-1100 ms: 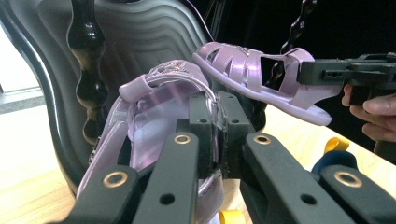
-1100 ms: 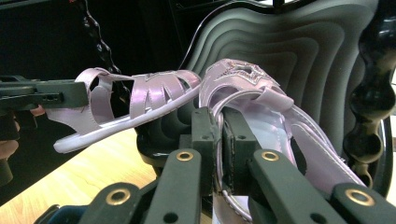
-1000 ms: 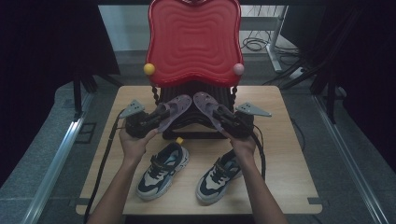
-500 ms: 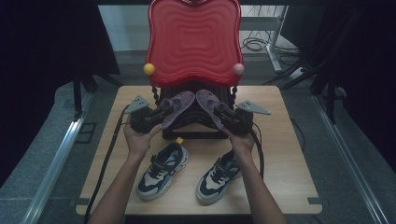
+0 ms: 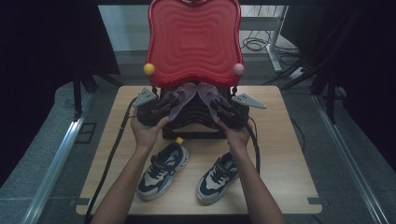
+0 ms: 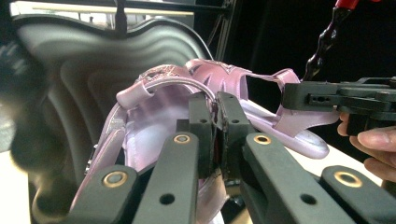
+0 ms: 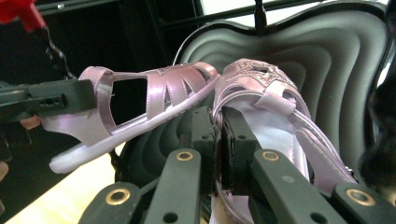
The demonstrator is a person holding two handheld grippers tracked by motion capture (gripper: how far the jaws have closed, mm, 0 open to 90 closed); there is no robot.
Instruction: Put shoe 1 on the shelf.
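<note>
Both grippers were at work over the open case. Left gripper (image 5: 169, 100) had its jaws pinched on the heel strap of one pink sandal (image 5: 183, 97), and in the left gripper view that strap sat squeezed between the two black pads (image 6: 201, 126). Right gripper (image 5: 218, 103) was clamped the same way on the back strap of the second pink sandal (image 5: 208, 95), with the strap caught between its pads (image 7: 233, 135) in the right gripper view. So two sandals, one per gripper, both held up above the black ribbed tray (image 5: 196, 116) of the case, toes pointing towards each other and nearly meeting under the raised red lid (image 5: 194, 42). Two round knobs sat on that lid's lower corners, one yellow (image 5: 149, 69) and one pink (image 5: 238, 69). On the desk (image 5: 289, 158), nearer the person, two dark-and-white sneakers lay side by side, the left sneaker (image 5: 163, 170) and the right sneaker (image 5: 217, 176), well apart from the sandals.
</note>
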